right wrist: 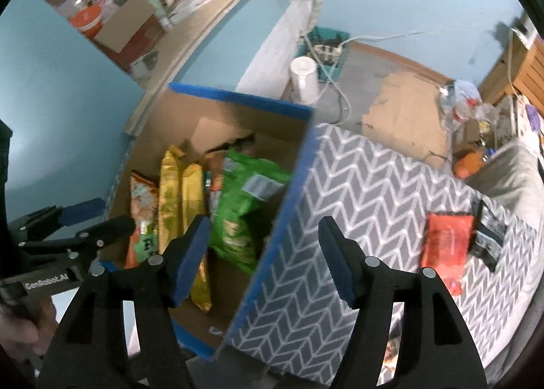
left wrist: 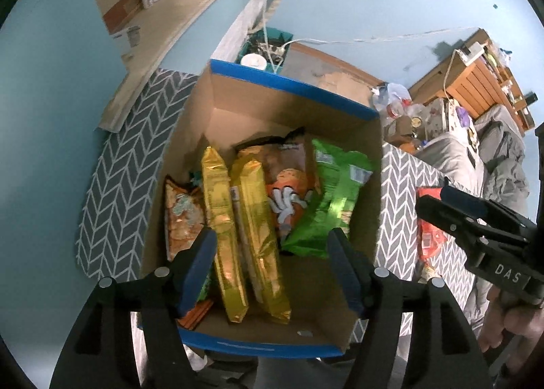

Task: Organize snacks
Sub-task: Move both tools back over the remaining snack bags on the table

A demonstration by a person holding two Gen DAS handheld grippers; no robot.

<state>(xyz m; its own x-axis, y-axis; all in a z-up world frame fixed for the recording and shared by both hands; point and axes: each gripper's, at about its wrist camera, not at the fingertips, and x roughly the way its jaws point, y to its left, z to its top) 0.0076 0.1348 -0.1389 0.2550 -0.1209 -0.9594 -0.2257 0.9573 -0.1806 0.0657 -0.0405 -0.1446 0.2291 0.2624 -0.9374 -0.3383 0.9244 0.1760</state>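
A cardboard box with a blue rim stands on a grey chevron cloth. Inside lie two gold packets, a green bag, an orange bag at the left and another orange bag behind the gold ones. My left gripper hangs open over the box, nothing between its fingers. My right gripper is open above the box's right wall. On the cloth to the right lie a red packet and a dark packet.
A wooden shelf with cups and boxes runs along the blue wall at upper left. Behind the box are a white canister and a teal basket with cables. Bottles, clutter and grey bedding crowd the far right.
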